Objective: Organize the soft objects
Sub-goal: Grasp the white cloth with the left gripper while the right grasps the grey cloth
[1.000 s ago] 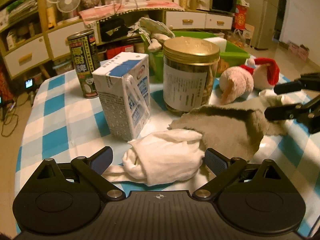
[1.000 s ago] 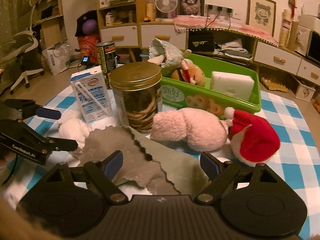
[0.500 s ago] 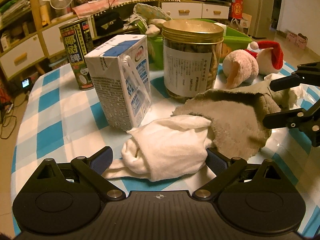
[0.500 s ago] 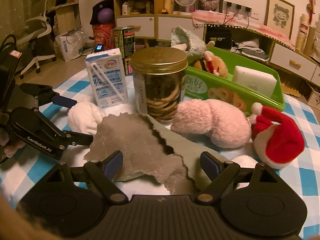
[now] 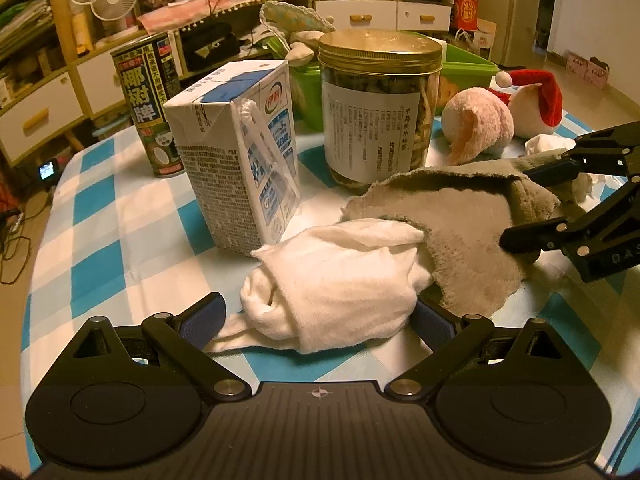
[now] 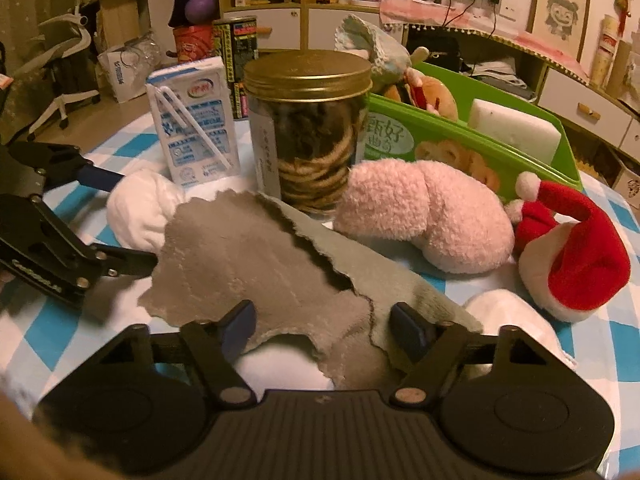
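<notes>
Right tongs [image 6: 320, 326]: jaws had just been closing around the crumpled grey fleece cloth [image 6: 256, 264]; pads beside its folds, grip not yet evident.
Left tongs [image 5: 316, 320]: jaws spread wide either side of the rolled white cotton cloth [image 5: 336, 276], not pinching.
Progress: green plastic bin [image 6: 520, 148] already held several soft items; both cloths, the pink plush toy [image 6: 424, 216] and the red Santa hat [image 6: 576, 248] remained on the checked tablecloth [image 5: 100, 216].
Grey cloth: limp, ragged-edged, overlapping the white roll.

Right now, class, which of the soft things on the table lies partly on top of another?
The flat grey fleece cloth: its edge overlaps the rolled white towel.
</notes>
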